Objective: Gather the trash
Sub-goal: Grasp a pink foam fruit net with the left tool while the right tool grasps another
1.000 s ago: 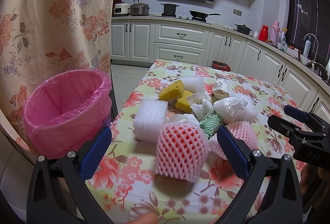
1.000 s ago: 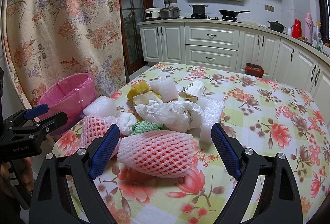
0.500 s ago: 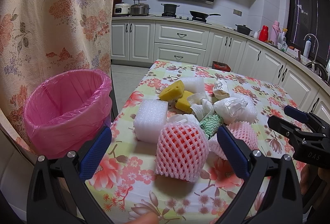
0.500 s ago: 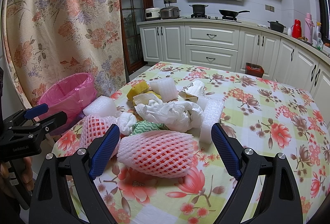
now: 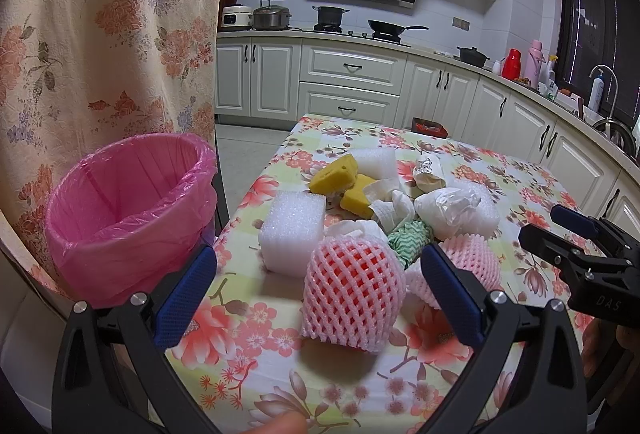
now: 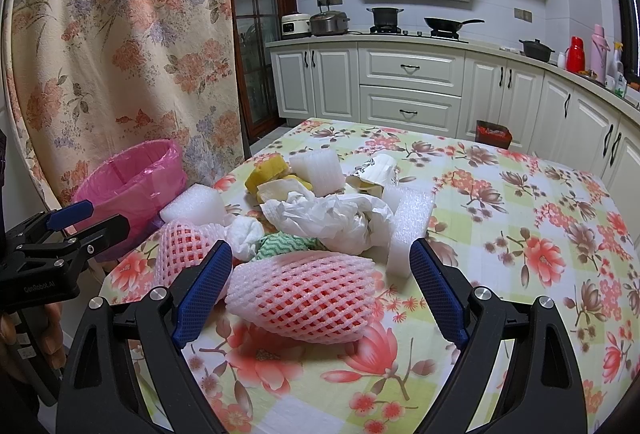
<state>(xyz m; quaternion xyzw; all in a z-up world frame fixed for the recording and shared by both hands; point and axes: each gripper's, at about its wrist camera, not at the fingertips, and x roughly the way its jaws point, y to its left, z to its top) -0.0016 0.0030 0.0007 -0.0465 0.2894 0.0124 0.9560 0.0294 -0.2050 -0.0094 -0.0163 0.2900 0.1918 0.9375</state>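
Note:
A heap of trash lies on the floral table [image 5: 256, 362]: pink foam fruit nets, white foam blocks, yellow sponge pieces, crumpled paper and a green patterned scrap. My left gripper [image 5: 320, 298] is open, its fingers on either side of an upright pink foam net [image 5: 352, 294], not touching it. My right gripper [image 6: 320, 290] is open around a second pink foam net [image 6: 304, 298] lying on its side. A pink-lined trash bin [image 5: 128, 218] stands off the table's left edge; it also shows in the right wrist view [image 6: 132, 186].
A white foam block [image 5: 292, 230] sits just behind the left net. Another foam block [image 6: 408, 230] stands right of the crumpled paper [image 6: 332, 222]. A floral curtain [image 5: 100, 34] hangs behind the bin. Kitchen cabinets and a counter run along the back.

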